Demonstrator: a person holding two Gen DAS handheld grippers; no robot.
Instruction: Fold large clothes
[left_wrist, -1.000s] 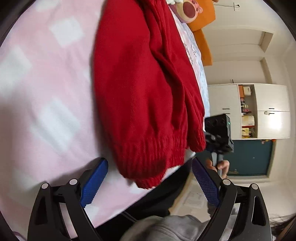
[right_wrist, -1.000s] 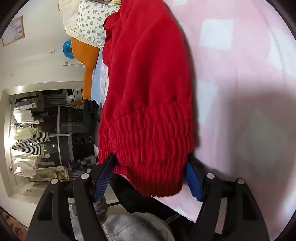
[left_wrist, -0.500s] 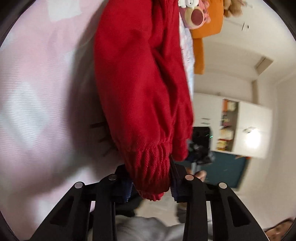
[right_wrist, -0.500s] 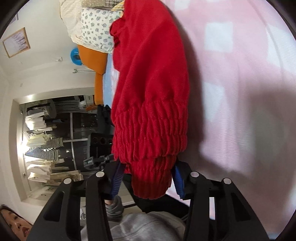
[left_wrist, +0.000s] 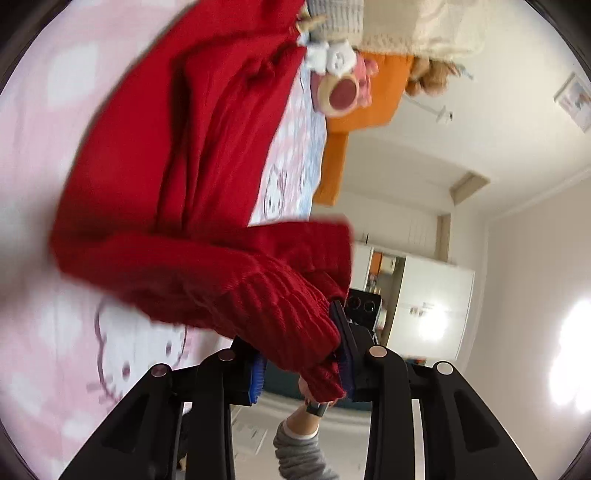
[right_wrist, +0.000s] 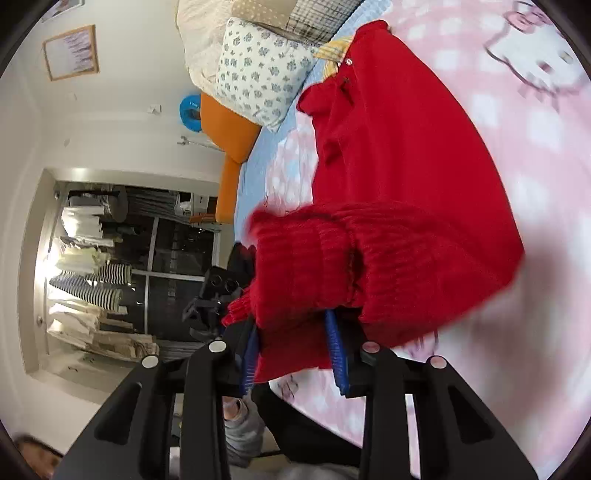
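Observation:
A red knit sweater (left_wrist: 177, 155) lies on a pink cartoon-print bedsheet (left_wrist: 55, 332). My left gripper (left_wrist: 301, 363) is shut on its ribbed hem, lifted off the sheet and folded back over the body. The sweater also shows in the right wrist view (right_wrist: 399, 155). My right gripper (right_wrist: 293, 352) is shut on the other end of the ribbed hem, also raised. The other gripper (right_wrist: 214, 291) shows beyond the hem in the right wrist view.
Pillows (right_wrist: 258, 70) and an orange headboard (right_wrist: 229, 136) stand at the head of the bed. A plush toy (left_wrist: 340, 85) lies near the sweater's collar. White cabinets (left_wrist: 432, 306) and a clothes rack (right_wrist: 88, 266) stand beyond the bed edge.
Both grippers closed on the sweater's hem, lifted it and carried it forward toward the collar, so the lower part now folds over the body.

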